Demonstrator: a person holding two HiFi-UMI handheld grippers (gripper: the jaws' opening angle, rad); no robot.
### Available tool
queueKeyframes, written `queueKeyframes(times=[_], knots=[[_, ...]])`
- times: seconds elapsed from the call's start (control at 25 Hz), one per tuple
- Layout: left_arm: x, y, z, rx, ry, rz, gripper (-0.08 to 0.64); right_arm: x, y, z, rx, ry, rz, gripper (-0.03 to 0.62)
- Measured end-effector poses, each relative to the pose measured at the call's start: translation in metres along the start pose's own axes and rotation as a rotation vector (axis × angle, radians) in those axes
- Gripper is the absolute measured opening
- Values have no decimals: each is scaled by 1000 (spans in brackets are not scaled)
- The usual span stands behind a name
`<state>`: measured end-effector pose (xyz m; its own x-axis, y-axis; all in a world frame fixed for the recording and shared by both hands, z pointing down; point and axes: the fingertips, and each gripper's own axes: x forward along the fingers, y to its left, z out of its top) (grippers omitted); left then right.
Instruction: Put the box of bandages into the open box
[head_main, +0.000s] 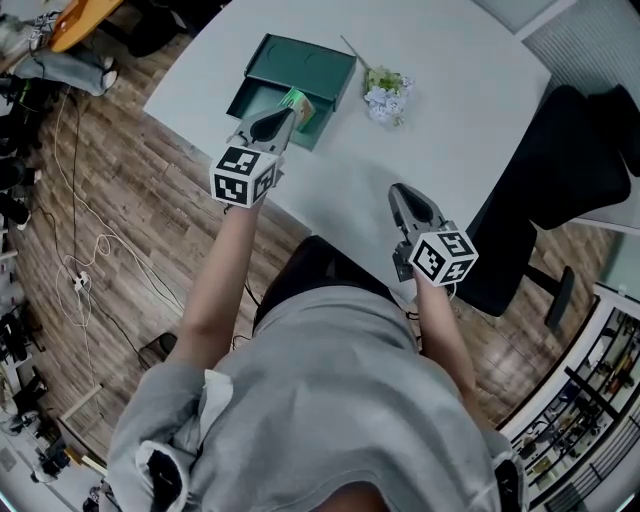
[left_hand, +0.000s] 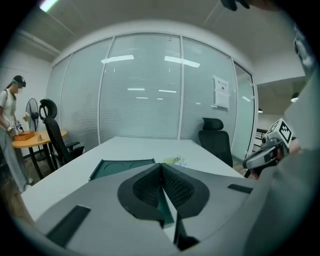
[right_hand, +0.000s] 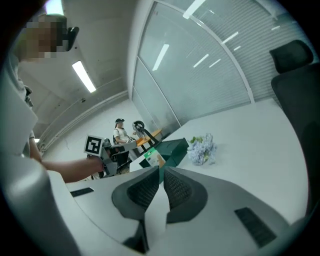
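The left hand-held gripper (head_main: 285, 117) (left_hand: 161, 166) has its jaws pressed fully together with nothing between them. In the head view its tips reach over the near long side of the dark green open box (head_main: 300, 65) on the white bench (head_main: 450, 110). The small green, white and orange box of bandages (head_main: 300, 105) stands tilted inside the tray of the open box at its right end. It is just beside those tips, at about 1 o'clock from them; whether they touch I cannot tell. The box's lid lies flat at 12 o'clock of the tray, its inside facing up (left_hand: 122, 167).

The right hand-held gripper (head_main: 400, 192) (right_hand: 160, 169) has its jaws drawn in to a bare sliver and grips nothing. It is raised above the near edge of the bench, well apart from the box of bandages (right_hand: 153, 158), which lies at about 10 o'clock from it in the head view. In the right gripper view that box shows just past the jaw tips, leaning in the open box (right_hand: 175, 149).

A small bunch of pale blue and white flowers (head_main: 385, 95) (right_hand: 202, 148) lies on the bench at 3 o'clock of the open box, near it. A black office chair (head_main: 560, 170) stands at the bench's right side.
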<state>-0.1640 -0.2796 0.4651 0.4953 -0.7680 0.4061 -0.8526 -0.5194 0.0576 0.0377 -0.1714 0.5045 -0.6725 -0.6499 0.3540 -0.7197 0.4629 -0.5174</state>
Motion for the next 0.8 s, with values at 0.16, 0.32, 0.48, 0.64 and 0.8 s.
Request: queueKeyframes(times=[0.16, 0.32, 0.48, 0.64, 0.8], knots=[[-24, -23, 34, -41, -148, -30, 20, -13, 12, 52, -148, -127, -45, 57], [-46, -54, 55, -52, -246, -63, 20, -30, 27, 92, -260, -218, -80, 56], [-64, -79, 72, -64, -320, -89, 20, -50, 38, 117, -294, -294, -107, 55], [-74, -91, 83, -25, -350, -91, 20, -62, 50, 132, -314, -339, -109, 55], [-79, -92, 90, -9, -360, -83, 20, -69, 57, 140, -332, -365, -97, 54]])
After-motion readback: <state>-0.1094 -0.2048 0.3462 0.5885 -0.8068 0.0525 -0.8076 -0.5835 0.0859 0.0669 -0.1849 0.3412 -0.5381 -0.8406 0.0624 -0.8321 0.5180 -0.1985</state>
